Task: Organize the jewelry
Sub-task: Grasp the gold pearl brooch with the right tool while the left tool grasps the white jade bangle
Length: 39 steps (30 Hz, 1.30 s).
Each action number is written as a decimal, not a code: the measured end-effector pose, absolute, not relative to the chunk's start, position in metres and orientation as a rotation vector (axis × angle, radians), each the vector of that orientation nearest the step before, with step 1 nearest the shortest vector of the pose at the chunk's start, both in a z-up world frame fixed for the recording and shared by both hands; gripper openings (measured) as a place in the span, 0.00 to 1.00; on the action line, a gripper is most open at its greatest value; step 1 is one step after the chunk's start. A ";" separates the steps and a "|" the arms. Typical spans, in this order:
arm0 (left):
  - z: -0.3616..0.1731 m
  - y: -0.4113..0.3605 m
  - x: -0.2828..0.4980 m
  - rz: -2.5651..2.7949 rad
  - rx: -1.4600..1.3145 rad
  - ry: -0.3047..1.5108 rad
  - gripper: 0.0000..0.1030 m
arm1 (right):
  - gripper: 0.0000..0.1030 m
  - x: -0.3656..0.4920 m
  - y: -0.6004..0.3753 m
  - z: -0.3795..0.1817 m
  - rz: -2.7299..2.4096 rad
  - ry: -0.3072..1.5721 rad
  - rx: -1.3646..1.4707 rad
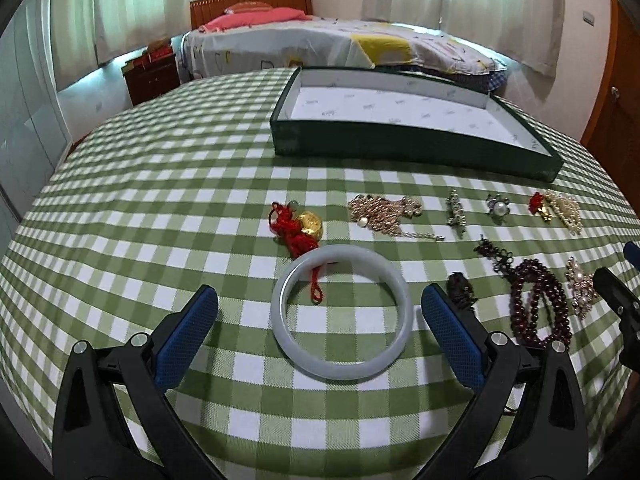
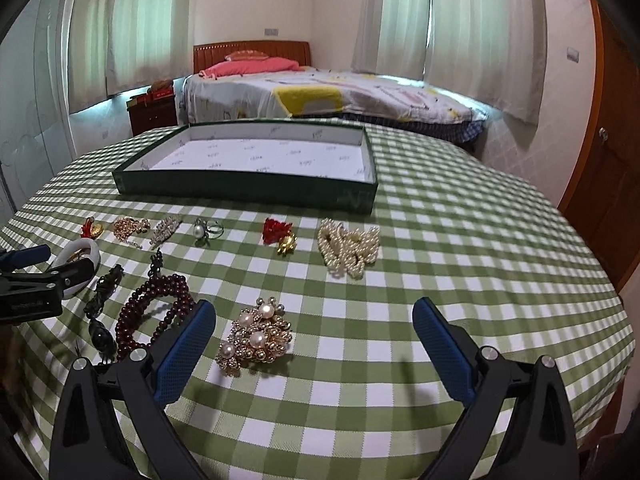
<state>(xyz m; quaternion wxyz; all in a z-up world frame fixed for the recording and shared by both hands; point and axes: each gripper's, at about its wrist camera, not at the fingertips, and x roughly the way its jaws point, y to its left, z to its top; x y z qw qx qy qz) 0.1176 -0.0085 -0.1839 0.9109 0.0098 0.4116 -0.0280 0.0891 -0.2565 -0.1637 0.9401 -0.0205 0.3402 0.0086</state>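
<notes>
1. Nearest the left wrist camera, the left gripper (image 1: 320, 320) hangs low over the green-and-white checked tablecloth (image 1: 160, 208), its blue-padded fingers (image 1: 188, 336) spread wide on either side of a pale, translucent jade-like bangle (image 1: 341, 312) lying flat; neither pad touches it.
2. Just beyond the bangle lies a red knotted cord with a gold charm (image 1: 300, 226), and the cord's tail falls inside the ring.
3. Over on the other side, the right gripper (image 2: 314, 344) is likewise spread wide and empty, with a gold cluster brooch set with pearls (image 2: 256, 338) on the cloth between its fingers, closer to the left one.
4. Other loose pieces on the cloth include a dark red beaded bracelet (image 2: 154, 314) and a heap of cream pearl strands (image 2: 350, 250).
5. At the far side of the table, the shallow dark green box with a white printed lining (image 1: 400, 140) holds nothing yet.
6. Judging by this, the sorting has barely begun and the step in hand is the first pick-up.
7. Closing on the bangle's rim calls for care: it looks smooth and hard, so it may slip, and the red cord could be dragged along.
</notes>
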 end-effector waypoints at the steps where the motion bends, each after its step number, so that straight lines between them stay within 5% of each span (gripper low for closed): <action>1: -0.186 -0.007 0.119 -0.054 0.015 0.857 0.96 | 0.93 0.091 -0.256 -0.165 0.025 0.702 -0.039; 4: -0.188 -0.007 0.121 -0.049 0.019 0.865 0.96 | 0.87 0.094 -0.253 -0.167 0.048 0.718 -0.042; 8: -0.189 -0.008 0.122 -0.050 0.025 0.864 0.96 | 0.56 0.097 -0.247 -0.173 0.082 0.759 -0.052; 16: -0.189 -0.008 0.122 -0.049 0.024 0.864 0.96 | 0.39 0.096 -0.239 -0.177 0.137 0.793 -0.057; 26: -0.189 -0.007 0.123 -0.057 0.025 0.866 0.96 | 0.34 0.090 -0.240 -0.173 0.136 0.787 -0.052; 28: -0.190 -0.006 0.121 -0.058 0.022 0.860 0.93 | 0.34 0.091 -0.240 -0.172 0.137 0.788 -0.051; 32: -0.185 -0.008 0.114 -0.077 0.028 0.836 0.67 | 0.34 0.090 -0.241 -0.172 0.137 0.786 -0.042; 39: -0.183 -0.005 0.107 -0.090 0.014 0.833 0.67 | 0.34 0.090 -0.245 -0.171 0.135 0.783 -0.030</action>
